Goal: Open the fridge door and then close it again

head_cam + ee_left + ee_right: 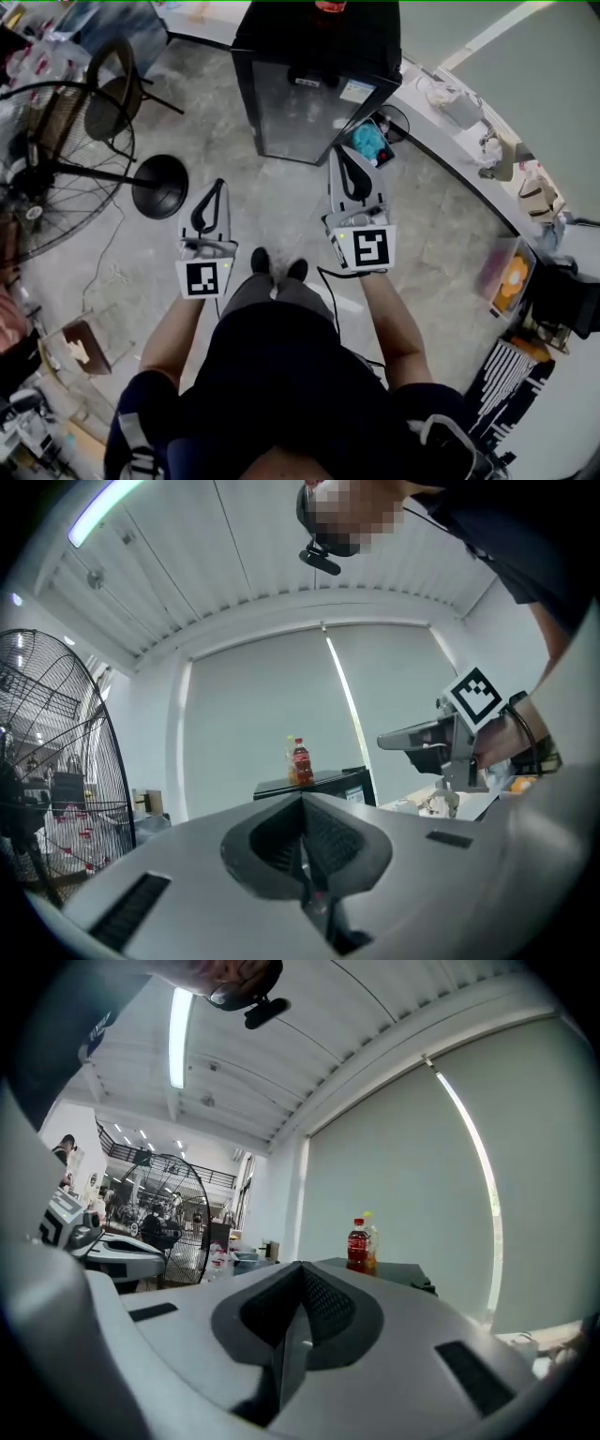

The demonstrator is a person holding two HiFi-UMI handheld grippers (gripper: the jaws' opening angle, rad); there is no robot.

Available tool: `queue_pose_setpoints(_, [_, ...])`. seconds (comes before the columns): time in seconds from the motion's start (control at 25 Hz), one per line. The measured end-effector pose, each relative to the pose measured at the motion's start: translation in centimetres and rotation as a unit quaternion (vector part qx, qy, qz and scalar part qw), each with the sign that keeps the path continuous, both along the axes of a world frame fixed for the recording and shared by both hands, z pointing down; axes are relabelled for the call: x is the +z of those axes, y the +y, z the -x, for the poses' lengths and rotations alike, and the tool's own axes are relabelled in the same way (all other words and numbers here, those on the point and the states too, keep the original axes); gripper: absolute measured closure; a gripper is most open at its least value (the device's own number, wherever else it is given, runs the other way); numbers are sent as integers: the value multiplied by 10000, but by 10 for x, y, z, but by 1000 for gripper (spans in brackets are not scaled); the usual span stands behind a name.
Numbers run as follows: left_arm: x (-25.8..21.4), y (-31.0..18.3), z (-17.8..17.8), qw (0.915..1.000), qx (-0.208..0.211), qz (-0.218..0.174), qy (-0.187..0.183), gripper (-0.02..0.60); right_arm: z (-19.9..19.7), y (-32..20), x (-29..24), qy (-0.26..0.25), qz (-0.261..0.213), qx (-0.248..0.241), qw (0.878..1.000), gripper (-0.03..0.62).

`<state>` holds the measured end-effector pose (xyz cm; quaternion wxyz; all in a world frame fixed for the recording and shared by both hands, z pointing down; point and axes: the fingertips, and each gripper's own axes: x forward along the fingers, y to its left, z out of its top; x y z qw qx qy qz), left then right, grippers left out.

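Left gripper point(220, 185) and right gripper point(338, 153) are held level, jaws clenched on nothing, before the shut fridge point(314, 94)

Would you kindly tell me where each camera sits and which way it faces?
Head view: on the person's head, facing steeply down at the fridge; shows arms, legs, left gripper, right gripper.
Left gripper view: on the left gripper, level along its shut jaws toward the fridge; shows the right gripper and forearm.
Right gripper view: on the right gripper, level along its shut jaws; shows the left gripper.
Shared: both gripper views show the red-capped bottle atop the fridge.
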<state>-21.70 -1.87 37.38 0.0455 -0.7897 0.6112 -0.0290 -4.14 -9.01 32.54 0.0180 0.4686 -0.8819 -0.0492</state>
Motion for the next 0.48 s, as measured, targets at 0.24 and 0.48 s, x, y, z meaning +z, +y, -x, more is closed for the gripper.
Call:
queue_pose_setpoints(0.24, [-10,2,-17,9998,129,-96,100,558,-37,32,4,-149,138,395,9990,574])
queue_pose_setpoints(0.48, [-22,8,-35,9991,269,-268,184,558,-73,65,12,-210,289,767,9964,574])
